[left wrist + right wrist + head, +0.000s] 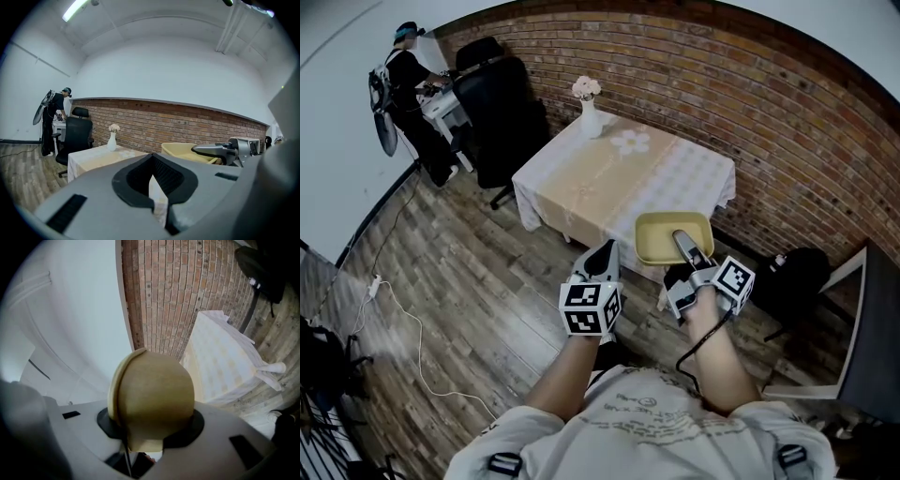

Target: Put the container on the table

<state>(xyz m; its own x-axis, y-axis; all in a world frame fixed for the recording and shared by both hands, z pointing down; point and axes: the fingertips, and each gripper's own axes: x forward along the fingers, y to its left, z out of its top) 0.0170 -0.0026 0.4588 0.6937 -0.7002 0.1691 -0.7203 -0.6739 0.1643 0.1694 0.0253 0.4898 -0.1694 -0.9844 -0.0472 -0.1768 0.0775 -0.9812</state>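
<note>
A pale yellow container (673, 236) hangs in the air over the near right corner of the table (581, 187). My right gripper (686, 246) is shut on the container's near rim, one finger lying inside it. In the right gripper view the container (152, 399) fills the space between the jaws, with the table (225, 362) beyond it. My left gripper (602, 258) is shut and empty, just off the table's near edge, left of the container. From the left gripper view I see the container (183, 151) and the right gripper (211, 150) to the right.
A white vase with flowers (589, 108) stands at the table's far corner. A black office chair (502, 122) sits left of the table, and a person (408, 66) stands at a desk beyond it. A dark bag (797, 272) lies at the right by the brick wall. A white cable (403, 319) runs across the floor.
</note>
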